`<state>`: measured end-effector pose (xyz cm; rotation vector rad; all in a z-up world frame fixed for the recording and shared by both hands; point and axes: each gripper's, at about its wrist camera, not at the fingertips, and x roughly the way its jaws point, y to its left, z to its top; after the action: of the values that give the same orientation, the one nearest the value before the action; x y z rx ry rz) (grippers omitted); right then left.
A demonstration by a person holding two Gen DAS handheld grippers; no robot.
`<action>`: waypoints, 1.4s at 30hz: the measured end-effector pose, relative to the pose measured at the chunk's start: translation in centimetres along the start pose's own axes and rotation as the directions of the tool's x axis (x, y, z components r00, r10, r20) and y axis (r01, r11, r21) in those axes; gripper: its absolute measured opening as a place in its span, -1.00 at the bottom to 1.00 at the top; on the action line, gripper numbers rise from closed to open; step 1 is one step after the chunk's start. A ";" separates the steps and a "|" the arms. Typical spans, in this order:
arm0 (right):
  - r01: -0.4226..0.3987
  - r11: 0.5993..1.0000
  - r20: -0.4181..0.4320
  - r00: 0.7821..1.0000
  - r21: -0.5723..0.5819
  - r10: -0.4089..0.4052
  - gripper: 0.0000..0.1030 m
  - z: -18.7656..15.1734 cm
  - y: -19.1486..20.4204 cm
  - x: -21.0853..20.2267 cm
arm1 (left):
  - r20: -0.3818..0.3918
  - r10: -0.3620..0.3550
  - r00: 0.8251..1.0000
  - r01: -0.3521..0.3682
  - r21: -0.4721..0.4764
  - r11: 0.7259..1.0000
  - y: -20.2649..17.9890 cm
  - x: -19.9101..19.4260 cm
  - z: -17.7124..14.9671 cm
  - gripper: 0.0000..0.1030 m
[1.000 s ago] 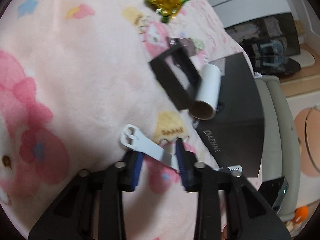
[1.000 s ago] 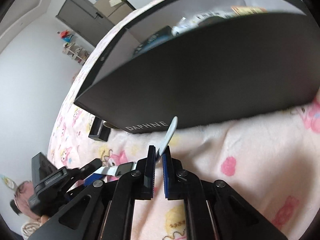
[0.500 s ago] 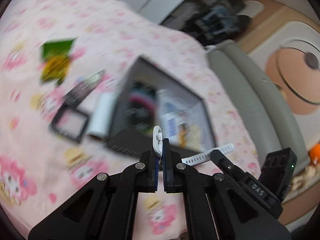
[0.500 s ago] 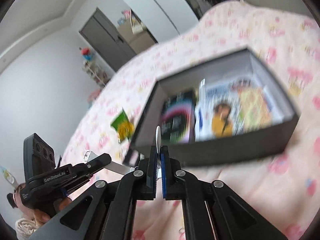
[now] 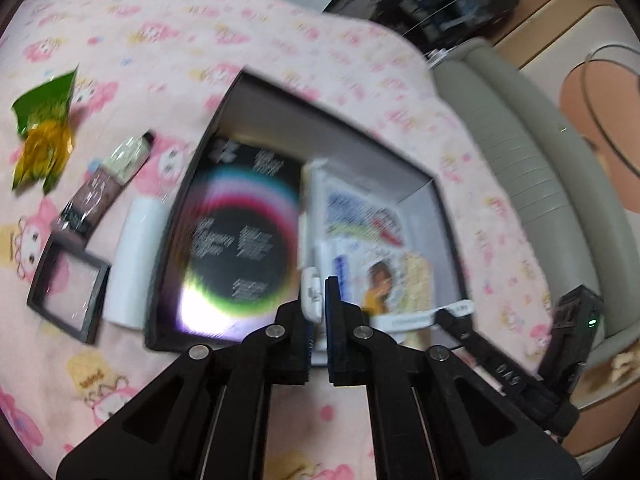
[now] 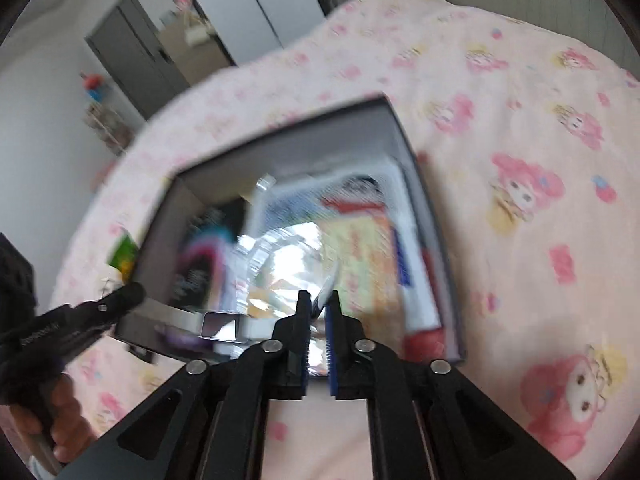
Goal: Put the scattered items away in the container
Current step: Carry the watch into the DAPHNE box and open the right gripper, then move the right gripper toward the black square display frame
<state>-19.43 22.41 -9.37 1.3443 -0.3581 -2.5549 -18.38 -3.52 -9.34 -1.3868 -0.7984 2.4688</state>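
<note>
Both grippers hold one white watch strap over the open black box [image 5: 240, 92] on the pink blanket. My left gripper [image 5: 318, 300] is shut on the strap's buckle end [image 5: 312, 292]. My right gripper [image 6: 318, 304] is shut on the strap's other end [image 6: 329, 282]. The right gripper's fingers [image 5: 452, 316] show in the left wrist view holding the strap's tail [image 5: 408, 322]. The watch face [image 6: 220, 324] hangs between the grippers above the box's near edge. The box [image 6: 400, 128] holds a dark booklet [image 5: 240, 232], packets and papers.
Left of the box lie a white roll [image 5: 136, 264], a small black frame [image 5: 68, 288], a brown sachet [image 5: 108, 180] and a green-and-gold wrapper [image 5: 44, 128]. A grey sofa [image 5: 520, 140] stands beyond the bed's right edge.
Both grippers lifted the strap off the blanket and carried it up over the open box; the view now looks down into the box.
</note>
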 end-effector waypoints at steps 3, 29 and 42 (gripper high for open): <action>0.068 0.997 0.032 0.997 0.020 -0.069 -0.33 -0.4 -0.5 -0.6 | 0.018 0.017 1.000 -0.017 0.014 1.000 0.6 -0.7 -0.4 -0.32; 0.047 0.990 0.091 0.995 -0.133 -0.035 -0.13 -7.2 8.9 -6.9 | 0.121 0.041 0.992 -0.073 0.279 0.958 -4.0 -9.6 -8.0 -0.11; 0.023 0.986 0.107 0.994 -0.167 -0.005 -0.13 -9.3 10.8 -9.5 | 0.139 0.010 0.990 -0.053 0.308 0.950 -4.3 -12.6 -11.2 -0.11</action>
<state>-5.49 14.23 -3.67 1.1593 -0.1470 -2.6079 -2.59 -1.23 -2.41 -1.1381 -0.3871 2.5956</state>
